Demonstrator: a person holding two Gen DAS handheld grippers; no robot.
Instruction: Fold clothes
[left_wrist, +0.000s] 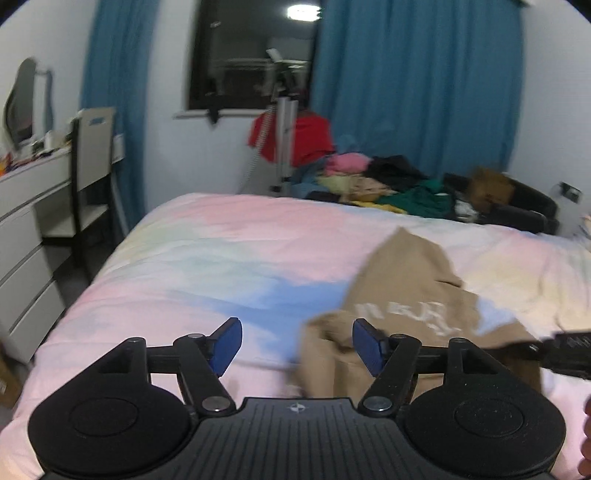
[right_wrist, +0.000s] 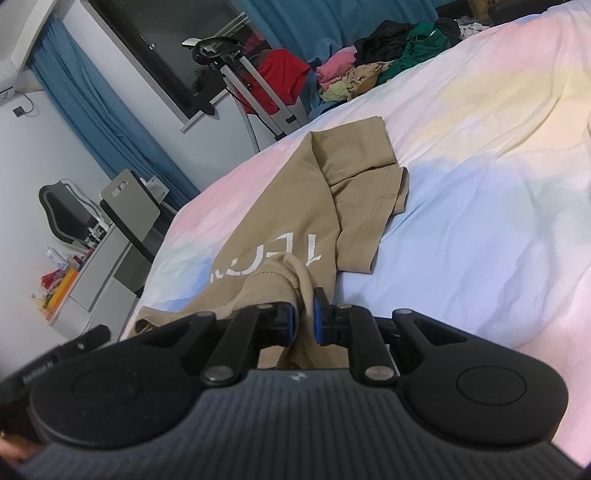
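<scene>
Left wrist view: the left gripper (left_wrist: 297, 345) hovers with its jaws apart and nothing between them; the tan shirt (left_wrist: 410, 295) lies on the pastel bed cover (left_wrist: 207, 258) just beyond. Right wrist view: the right gripper (right_wrist: 304, 317) is clamped on the shirt's ribbed edge (right_wrist: 273, 282); the rest trails across the bed.

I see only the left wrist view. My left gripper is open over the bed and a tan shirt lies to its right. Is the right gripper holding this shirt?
Observer: Yes. The right gripper is shut on a ribbed edge of the tan shirt, near the white lettering.
Operator: Is the far part of the shirt flat?
Observer: No. In the right wrist view the far end is folded over itself, with creases, on the bedcover.
Operator: Is anything between my left gripper's pads?
Observer: Nothing. The left gripper is open and empty.
</scene>
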